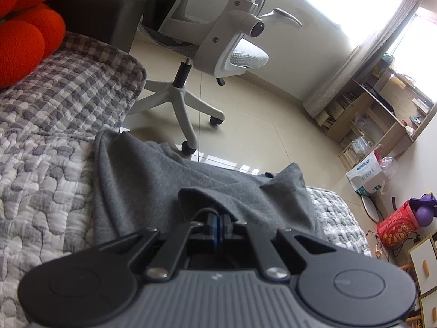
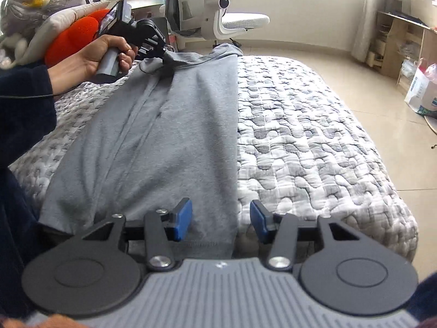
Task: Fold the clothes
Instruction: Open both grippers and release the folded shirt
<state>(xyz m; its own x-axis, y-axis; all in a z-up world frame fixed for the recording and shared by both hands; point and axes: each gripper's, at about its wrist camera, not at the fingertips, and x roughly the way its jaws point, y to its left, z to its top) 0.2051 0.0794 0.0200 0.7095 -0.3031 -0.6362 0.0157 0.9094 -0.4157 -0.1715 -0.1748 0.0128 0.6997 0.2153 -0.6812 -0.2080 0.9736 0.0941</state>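
Note:
A grey garment (image 2: 174,125) lies lengthwise on the quilted bed (image 2: 314,136), folded into a long strip. My left gripper (image 1: 218,222) is shut on the garment's far end (image 1: 169,180), its blue pads pressed together under a fold of cloth. In the right wrist view the same left gripper (image 2: 161,54), held by a hand (image 2: 92,57), pinches the cloth near the collar. My right gripper (image 2: 220,220) stands open at the garment's near hem, blue pads (image 2: 183,220) wide apart, the hem's right corner between them.
Orange plush cushions (image 1: 24,35) and a pile of bedding (image 2: 32,22) sit at the bed's left. A white office chair (image 1: 213,41) stands on the tiled floor beyond the bed. Shelves (image 1: 377,109), bags (image 1: 366,172) and a red box (image 1: 396,227) line the right wall.

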